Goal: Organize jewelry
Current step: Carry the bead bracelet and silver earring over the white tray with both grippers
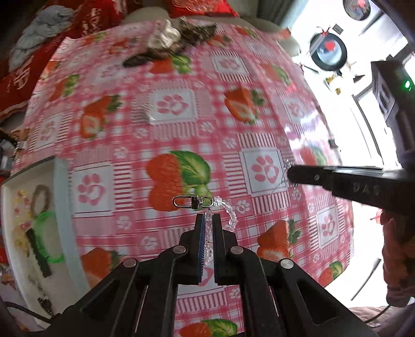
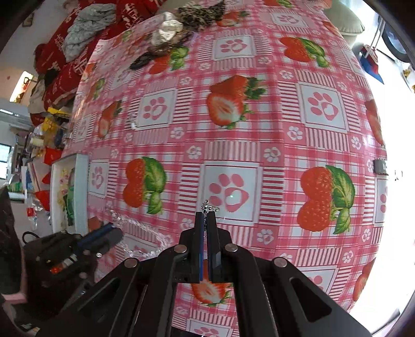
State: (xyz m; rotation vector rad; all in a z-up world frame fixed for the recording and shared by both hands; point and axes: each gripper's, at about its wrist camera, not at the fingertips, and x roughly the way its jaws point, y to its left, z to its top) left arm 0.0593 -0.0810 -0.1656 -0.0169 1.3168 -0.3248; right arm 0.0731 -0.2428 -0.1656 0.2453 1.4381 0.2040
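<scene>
A clear bead chain with a silver clasp is sitting pinched between the nearly closed fingers of the left tool, its clasp sticking out just past the tips above the strawberry-print bench. The right tool is gripping a small silver trinket in fully closed fingers. A white tray holding other jewelry is lying to the left of both tools, at the bench edge.

Likely home living room: strawberry-print tablecloth, red cushions, crumpled clothes behind table.
</scene>
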